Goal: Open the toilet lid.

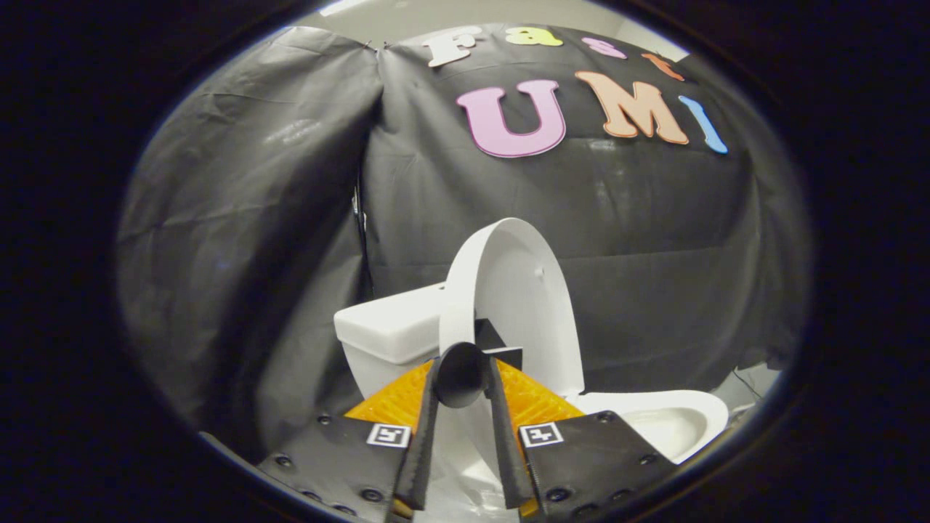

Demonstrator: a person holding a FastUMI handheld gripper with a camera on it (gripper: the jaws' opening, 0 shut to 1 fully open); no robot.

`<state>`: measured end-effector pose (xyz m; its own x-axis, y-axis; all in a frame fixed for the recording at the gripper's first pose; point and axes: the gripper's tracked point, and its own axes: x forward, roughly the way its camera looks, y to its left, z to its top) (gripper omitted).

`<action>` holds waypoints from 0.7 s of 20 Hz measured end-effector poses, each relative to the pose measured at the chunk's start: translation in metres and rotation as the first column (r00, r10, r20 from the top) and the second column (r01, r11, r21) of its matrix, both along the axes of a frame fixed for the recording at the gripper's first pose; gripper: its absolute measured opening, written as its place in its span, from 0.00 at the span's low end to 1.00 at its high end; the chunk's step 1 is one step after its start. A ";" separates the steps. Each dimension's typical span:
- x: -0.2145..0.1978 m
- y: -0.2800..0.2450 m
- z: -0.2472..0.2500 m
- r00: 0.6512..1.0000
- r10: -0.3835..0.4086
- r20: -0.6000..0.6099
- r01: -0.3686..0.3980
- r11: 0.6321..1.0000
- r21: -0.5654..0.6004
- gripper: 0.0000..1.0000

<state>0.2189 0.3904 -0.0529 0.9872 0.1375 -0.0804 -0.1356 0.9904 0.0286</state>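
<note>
We see the toilet lid (519, 305) raised nearly upright, its inner face turned toward the open bowl (672, 421) on the right and its back toward the white tank (385, 330) on the left. A round dark knob (459, 374) sits on the lid's near edge, low down, and our hand-held gripper (462, 378) has its 2 fingers closed against that knob, 1 pressing from each side, so it grips the knob firmly. The fingers (425, 436) run up from below and meet the knob at their tips. A small white bump (538, 273) shows on the lid's inner face. Black cloth (254, 218) hangs behind the toilet as the booth's wall.
</note>
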 end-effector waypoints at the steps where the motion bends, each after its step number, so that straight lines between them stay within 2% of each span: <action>1: -0.003 -0.010 0.005 1.000 -0.016 0.011 0.016 0.999 -0.034 0.54; 5: -0.019 -0.019 0.029 0.999 0.005 0.046 -0.002 0.998 -0.061 0.84; 8: -0.036 -0.055 0.062 0.993 -0.051 0.111 0.059 0.995 -0.077 0.83; 11: -0.056 -0.089 0.091 0.984 -0.053 0.169 0.062 0.997 -0.053 0.83; 14: -0.070 -0.140 0.109 0.977 -0.089 0.191 0.093 0.995 -0.017 0.83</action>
<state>0.1486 0.2508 0.0562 0.9931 0.0467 0.1078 -0.0454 0.9989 -0.0147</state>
